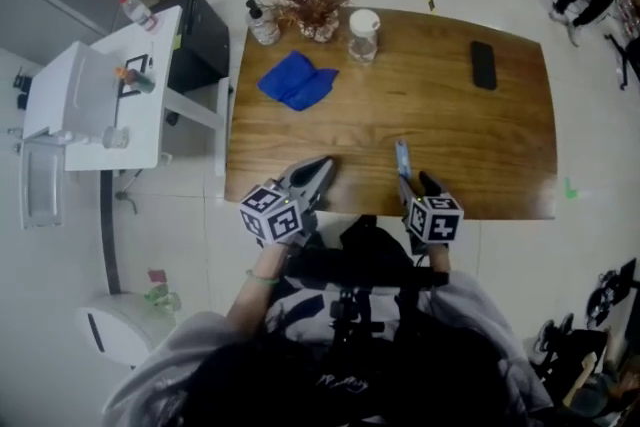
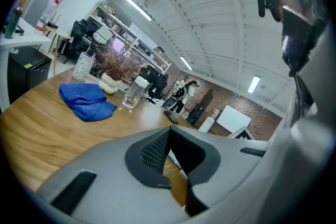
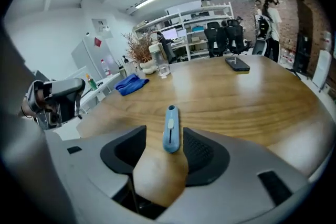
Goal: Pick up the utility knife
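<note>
The utility knife [image 1: 402, 158] is slim and light blue and lies flat on the wooden table [image 1: 450, 130] near its front edge. In the right gripper view the knife [image 3: 170, 128] has its near end in the gap between the jaws and points away from me. My right gripper [image 1: 416, 183] [image 3: 164, 140] is open. Its jaws stand wide on either side of the knife, and neither pad presses on it. My left gripper [image 1: 322, 166] [image 2: 168, 134] hovers over the front left part of the table. It is shut, with its tips together and nothing in them.
A blue cloth [image 1: 297, 80], a soap bottle [image 1: 263, 23], a vase of dried twigs [image 1: 313, 0] and a white-lidded jar [image 1: 363, 35] stand at the back left. A black phone [image 1: 483, 65] lies at the back right. A white side table [image 1: 100, 95] stands to the left.
</note>
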### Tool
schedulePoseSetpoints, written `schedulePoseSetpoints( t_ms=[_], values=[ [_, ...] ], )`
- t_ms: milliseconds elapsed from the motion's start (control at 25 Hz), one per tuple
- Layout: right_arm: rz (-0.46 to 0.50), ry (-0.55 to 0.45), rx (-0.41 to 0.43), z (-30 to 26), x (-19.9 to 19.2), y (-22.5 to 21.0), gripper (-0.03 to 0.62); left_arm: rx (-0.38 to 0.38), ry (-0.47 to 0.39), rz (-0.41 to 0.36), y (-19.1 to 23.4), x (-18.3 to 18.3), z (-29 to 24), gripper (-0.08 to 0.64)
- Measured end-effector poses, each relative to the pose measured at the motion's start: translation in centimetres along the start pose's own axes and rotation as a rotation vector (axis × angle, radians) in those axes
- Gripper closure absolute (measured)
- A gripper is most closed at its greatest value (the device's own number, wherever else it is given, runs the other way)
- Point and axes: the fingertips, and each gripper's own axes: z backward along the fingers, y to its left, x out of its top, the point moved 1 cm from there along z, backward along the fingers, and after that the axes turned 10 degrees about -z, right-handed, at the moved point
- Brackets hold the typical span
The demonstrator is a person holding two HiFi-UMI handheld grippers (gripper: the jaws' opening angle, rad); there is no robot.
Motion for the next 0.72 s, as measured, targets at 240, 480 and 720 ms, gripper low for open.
schedulePoseSetpoints(
  t_ms=[240,480,720],
  values=[
    [0.07,0.071,0.017,-3.4,0.9,-0.2,0.36,0.094,-0.024,0.032,1.1,0.0,0.2,0.554],
    [0.153,0.108,-0.001,-5.8,1.1,-0.3,0.36,0.114,-0.036,0.027,1.0,0.4,-0.4,0.554],
    [0.317,0.115,-0.061,-6.2,1.4,-0.2,0.426,0.133,-0.023,0.025,1.4,0.1,-0.3,0.554]
  ],
)
